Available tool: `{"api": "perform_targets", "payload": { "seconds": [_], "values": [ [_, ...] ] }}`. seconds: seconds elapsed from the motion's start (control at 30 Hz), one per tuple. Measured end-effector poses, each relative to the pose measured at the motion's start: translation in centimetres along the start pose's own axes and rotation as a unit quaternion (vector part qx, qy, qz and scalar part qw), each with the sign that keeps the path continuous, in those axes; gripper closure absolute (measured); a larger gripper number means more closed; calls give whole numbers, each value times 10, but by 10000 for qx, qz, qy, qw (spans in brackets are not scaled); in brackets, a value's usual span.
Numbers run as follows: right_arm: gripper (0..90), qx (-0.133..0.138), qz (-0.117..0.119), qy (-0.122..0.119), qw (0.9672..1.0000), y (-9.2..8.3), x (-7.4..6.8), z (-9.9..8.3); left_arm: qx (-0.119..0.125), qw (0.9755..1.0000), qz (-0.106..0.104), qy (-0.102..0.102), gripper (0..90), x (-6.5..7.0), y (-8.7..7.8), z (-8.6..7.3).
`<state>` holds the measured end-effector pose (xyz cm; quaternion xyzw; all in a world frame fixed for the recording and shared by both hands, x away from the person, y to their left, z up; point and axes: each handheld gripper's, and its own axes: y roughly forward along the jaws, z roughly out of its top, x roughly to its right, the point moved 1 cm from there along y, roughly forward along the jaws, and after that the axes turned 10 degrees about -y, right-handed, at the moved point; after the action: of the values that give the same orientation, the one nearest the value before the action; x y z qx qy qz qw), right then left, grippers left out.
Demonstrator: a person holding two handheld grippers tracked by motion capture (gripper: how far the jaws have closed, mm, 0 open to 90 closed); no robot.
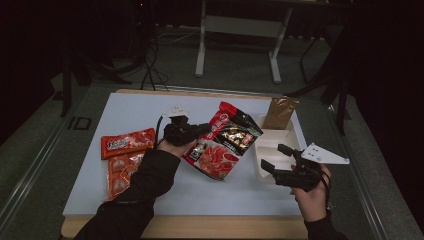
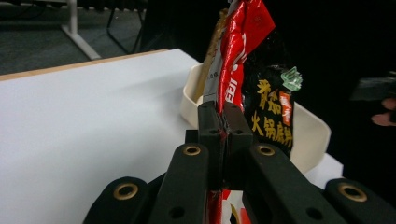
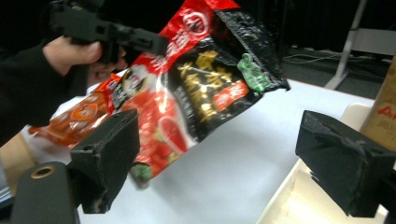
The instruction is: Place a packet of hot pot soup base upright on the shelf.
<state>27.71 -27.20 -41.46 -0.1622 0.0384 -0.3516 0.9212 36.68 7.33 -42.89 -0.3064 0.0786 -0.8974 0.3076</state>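
My left gripper (image 1: 202, 131) is shut on the left edge of a red and black hotpot-base packet (image 1: 225, 140) and holds it off the white table, tilted. In the left gripper view the black jaws (image 2: 224, 122) meet on the packet (image 2: 261, 88), which rises upright before them. My right gripper (image 1: 276, 158) stands open over the near part of a white tray (image 1: 266, 134), with nothing between its jaws. In the right gripper view (image 3: 233, 163) the packet (image 3: 205, 79) hangs ahead, with the left gripper (image 3: 135, 39) pinching its top left.
A brown-gold packet (image 1: 280, 112) stands at the tray's far end. Two orange-red snack packets (image 1: 127, 142) (image 1: 120, 172) lie at the table's left. Beyond the table are a desk's metal legs (image 1: 201, 45) and cables on the floor.
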Motion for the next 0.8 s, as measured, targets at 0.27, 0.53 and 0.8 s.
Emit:
{"api": "perform_targets", "payload": {
  "seconds": [0.27, 0.53, 0.8],
  "values": [
    [182, 41, 60, 224, 9997, 14, 7, 8, 139, 9984, -537, -119, 893, 11, -2, -8],
    [400, 206, 149, 669, 9974, 22, 20, 12, 418, 9934, -1031, -295, 894, 18, -4, -12],
    [728, 360, 650, 1075, 9914, 21, 24, 19, 438, 9900, -1255, -475, 893, 17, -2, -15]
  ]
}}
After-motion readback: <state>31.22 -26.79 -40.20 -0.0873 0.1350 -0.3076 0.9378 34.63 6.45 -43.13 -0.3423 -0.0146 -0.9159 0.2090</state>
